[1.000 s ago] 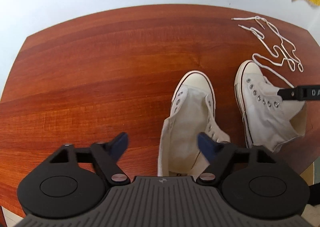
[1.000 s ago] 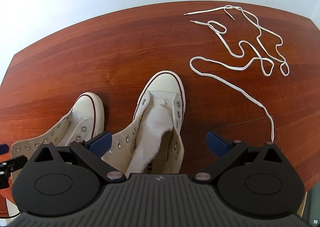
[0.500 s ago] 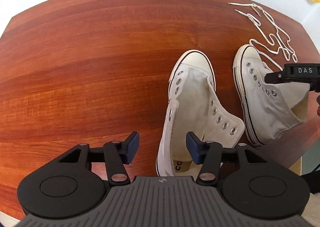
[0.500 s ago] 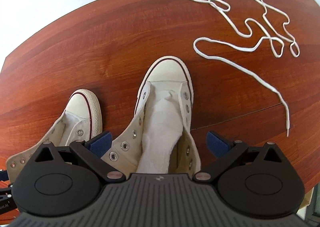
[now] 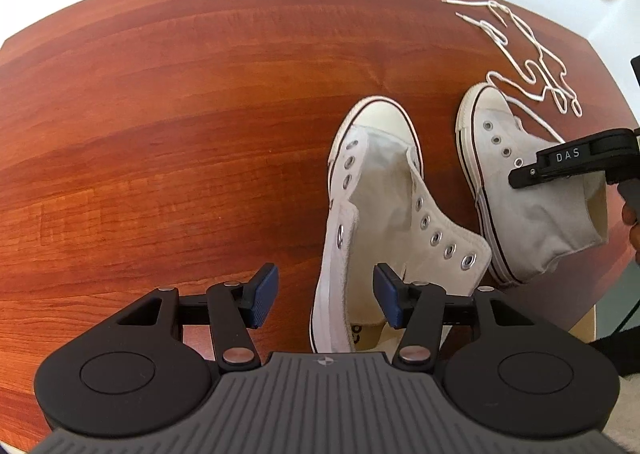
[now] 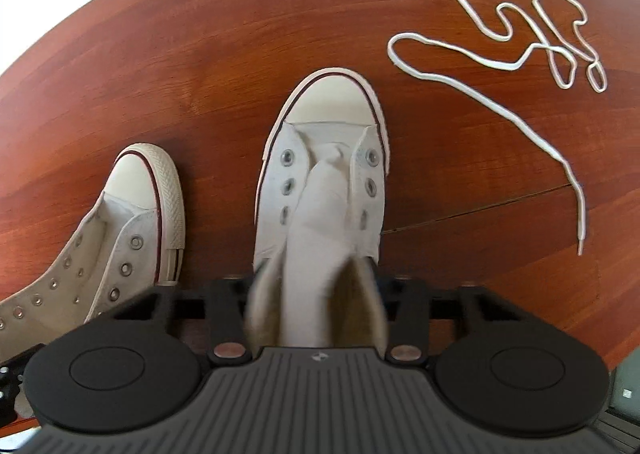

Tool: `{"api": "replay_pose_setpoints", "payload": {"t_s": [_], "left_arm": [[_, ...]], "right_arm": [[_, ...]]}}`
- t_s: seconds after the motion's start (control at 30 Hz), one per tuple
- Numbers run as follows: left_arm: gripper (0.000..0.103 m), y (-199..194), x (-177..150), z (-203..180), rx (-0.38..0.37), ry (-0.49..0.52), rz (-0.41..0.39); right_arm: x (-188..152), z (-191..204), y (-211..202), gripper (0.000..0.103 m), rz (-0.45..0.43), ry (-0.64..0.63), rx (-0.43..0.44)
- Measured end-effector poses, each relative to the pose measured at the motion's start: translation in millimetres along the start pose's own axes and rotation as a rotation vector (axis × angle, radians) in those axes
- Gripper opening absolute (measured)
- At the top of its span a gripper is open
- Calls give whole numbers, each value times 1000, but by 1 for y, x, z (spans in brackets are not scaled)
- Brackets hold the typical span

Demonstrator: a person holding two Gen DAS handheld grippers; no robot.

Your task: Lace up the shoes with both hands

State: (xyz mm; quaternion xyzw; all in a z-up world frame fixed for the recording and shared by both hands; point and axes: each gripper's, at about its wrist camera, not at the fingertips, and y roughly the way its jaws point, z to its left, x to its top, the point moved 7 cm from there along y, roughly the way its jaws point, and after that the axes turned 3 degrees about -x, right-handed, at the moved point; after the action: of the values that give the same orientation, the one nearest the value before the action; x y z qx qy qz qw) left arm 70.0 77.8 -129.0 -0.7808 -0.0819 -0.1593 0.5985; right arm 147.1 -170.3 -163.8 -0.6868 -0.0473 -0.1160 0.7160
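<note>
2 white unlaced high-top shoes on wooden worktop (image 5: 168, 134). Left gripper (image 5: 325, 298) fingers open, straddling left shoe (image 5: 380, 214) collar wall, no contact seen. Right gripper (image 6: 316, 286) fingers have just been closing around right shoe (image 6: 324, 190) collar; blurred, grip cannot be told. Loose laces (image 6: 520, 34) lie beyond, right of the toes.

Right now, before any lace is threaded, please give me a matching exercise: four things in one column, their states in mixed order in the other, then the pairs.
Things:
1. left-hand sneaker
2. right-hand sneaker
3. white shoelaces
4. left hand-held gripper

States:
a. jaws open, astride an ankle wall
b. tangled on the wooden table, through no eyelet
c. tongue sticking up between the eyelet rows
d. one eyelet flap spread out sideways

Pairs: 1-d; 2-c; 3-b; 4-a
</note>
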Motion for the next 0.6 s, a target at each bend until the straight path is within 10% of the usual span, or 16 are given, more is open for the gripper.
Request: {"api": "replay_pose_setpoints", "payload": {"t_s": [0.3, 0.6], "left_arm": [[56, 7, -2, 0, -30, -16, 15], [56, 6, -2, -1, 8, -12, 10]], "right_arm": [[15, 4, -7, 22, -37, -5, 42], [100, 37, -5, 18, -111, -55, 91]]}}
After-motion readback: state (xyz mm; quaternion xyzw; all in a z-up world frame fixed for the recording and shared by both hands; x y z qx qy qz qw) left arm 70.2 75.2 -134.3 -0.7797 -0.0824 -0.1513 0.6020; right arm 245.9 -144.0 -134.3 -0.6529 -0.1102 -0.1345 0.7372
